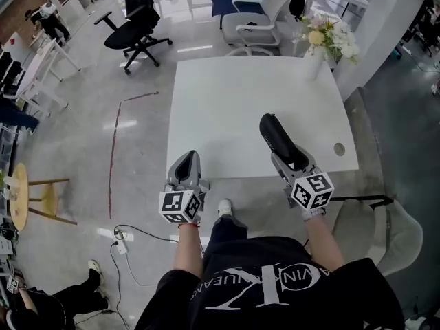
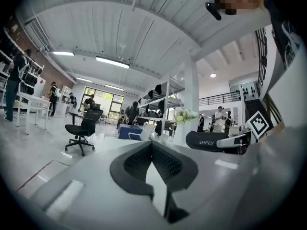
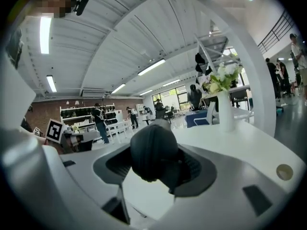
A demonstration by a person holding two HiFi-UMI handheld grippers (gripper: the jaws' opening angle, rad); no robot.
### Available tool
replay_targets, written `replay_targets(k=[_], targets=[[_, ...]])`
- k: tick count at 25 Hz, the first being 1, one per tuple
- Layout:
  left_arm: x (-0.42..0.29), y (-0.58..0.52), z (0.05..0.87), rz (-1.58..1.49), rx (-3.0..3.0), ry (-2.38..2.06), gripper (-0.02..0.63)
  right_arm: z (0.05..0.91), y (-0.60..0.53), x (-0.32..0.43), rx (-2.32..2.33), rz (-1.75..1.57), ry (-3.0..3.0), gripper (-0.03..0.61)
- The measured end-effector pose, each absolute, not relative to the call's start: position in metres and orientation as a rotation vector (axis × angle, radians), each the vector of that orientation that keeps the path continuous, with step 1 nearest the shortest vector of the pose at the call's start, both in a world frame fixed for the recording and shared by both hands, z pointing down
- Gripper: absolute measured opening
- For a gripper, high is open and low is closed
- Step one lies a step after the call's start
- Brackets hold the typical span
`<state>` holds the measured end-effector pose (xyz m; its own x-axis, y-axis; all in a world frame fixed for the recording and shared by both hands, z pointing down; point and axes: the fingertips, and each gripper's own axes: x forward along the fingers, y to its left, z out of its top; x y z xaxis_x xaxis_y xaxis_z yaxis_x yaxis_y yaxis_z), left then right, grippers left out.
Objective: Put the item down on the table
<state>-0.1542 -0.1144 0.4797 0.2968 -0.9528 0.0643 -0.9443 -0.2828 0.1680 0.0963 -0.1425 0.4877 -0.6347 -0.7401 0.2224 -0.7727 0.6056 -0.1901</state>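
Item: black oblong case (image 1: 275,137), clamped in the right gripper (image 1: 287,155), above the white table (image 1: 227,102).
Long axis: ran near-right to far-left, far end jutting past the jaws.
Way down: table lay straight beneath; near right part looked bare.
Left gripper (image 1: 185,167): jaws together, empty, at the near edge.

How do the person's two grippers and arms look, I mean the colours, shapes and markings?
Both the left gripper and the right gripper have light grey tapering bodies with dark ribbed pads inside the jaws. Each carries a white cube with black square markers at its rear. The person wears a black short-sleeved T-shirt with white lettering. No cables show on the grippers.
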Motion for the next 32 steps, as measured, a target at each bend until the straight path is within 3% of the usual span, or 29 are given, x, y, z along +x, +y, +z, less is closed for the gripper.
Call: replay_targets(k=[15, 32], targets=[[-0.180, -0.209, 0.511, 0.003, 2.403, -1.608, 0.011, 0.528, -0.208, 0.042, 1.252, 0.525, -2.580, 0.265], [-0.158, -0.268, 0.552, 0.095, 2.466, -1.415, 0.011, 0.568, -0.264, 0.008, 1.223, 0.704, -2.507, 0.265]])
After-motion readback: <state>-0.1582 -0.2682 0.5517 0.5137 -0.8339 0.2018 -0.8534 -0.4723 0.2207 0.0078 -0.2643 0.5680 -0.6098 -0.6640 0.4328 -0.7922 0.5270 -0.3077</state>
